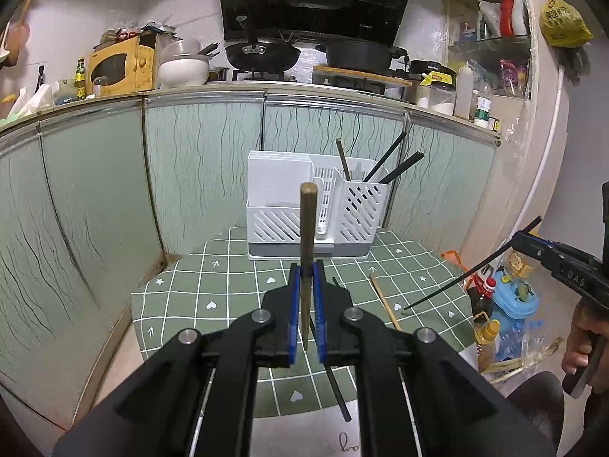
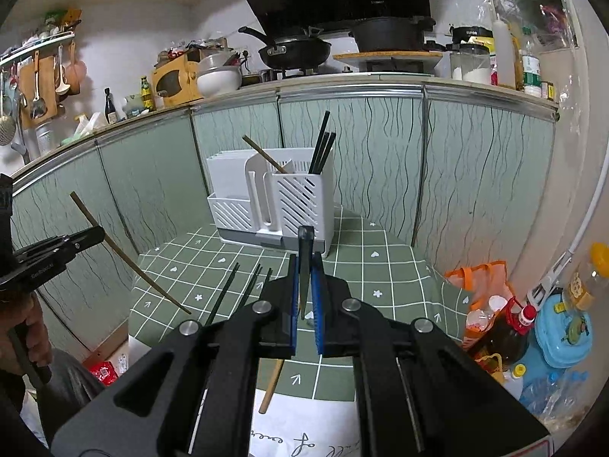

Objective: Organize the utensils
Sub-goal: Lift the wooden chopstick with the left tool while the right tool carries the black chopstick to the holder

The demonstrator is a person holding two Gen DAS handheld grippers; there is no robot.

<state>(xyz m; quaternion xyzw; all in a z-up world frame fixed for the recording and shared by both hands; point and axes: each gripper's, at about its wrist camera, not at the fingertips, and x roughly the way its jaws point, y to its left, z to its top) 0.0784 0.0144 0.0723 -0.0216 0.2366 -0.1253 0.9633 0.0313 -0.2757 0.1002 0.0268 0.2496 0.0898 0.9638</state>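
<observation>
Left gripper [image 1: 307, 266]: clamped on a wooden chopstick [image 1: 307, 228], which stands upright at the centre of the left wrist view, thick end up.
Right gripper [image 2: 305, 259]: clamped on a black chopstick [image 2: 304, 262], seen nearly end-on at the centre of the right wrist view; from the left wrist view it slants down toward the table at the right edge of the frame.
Both grippers: held above the table's near side, short of the holder.
Utensil holder [image 2: 243, 209]: white slotted caddy at the far centre of the table, its tall cup on the right-hand side.
Done: several black chopsticks [image 2: 321, 148] and one wooden chopstick [image 2: 264, 156] already stand leaning in the tall cup.
Left: by my reading, the two held sticks have yet to go in, and more lie loose: three black ones [image 2: 243, 291] at lower left of the right wrist view and a wooden one [image 2: 272, 386] half hidden under the gripper at the bottom centre. The job looks roughly half finished.
Table [image 1: 213, 278]: small, covered in a green cloth with a white grid, hearts and arrows.
Room: pale green cabinet fronts [image 1: 201, 160] behind the table, a counter above with a wok [image 1: 262, 55], a pot, a yellow microwave [image 1: 120, 64]; bottles and bags on the floor at lower right.
</observation>
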